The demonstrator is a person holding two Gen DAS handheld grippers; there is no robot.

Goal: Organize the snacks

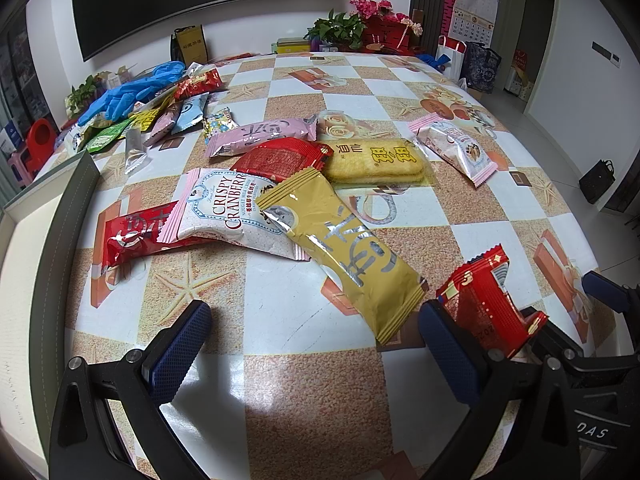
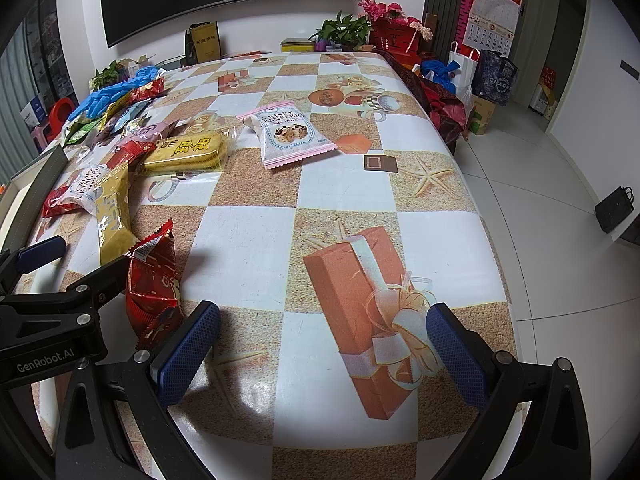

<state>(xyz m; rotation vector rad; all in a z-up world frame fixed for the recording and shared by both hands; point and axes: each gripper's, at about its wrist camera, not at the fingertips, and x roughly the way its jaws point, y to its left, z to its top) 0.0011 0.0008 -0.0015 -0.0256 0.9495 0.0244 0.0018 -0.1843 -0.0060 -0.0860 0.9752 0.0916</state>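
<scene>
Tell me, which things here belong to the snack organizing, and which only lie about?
Belong: gold packet; red packet; cranberry packet; rice cracker pack; pink packet.
Lying about: blue gloves; potted plant; calendar.

Left tool [image 1: 316, 344] and right tool [image 2: 324, 344] both spread wide, side by side.

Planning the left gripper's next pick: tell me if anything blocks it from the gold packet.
Nothing visible does. The left gripper is open, and only bare tablecloth lies between it and the gold packet.
</scene>
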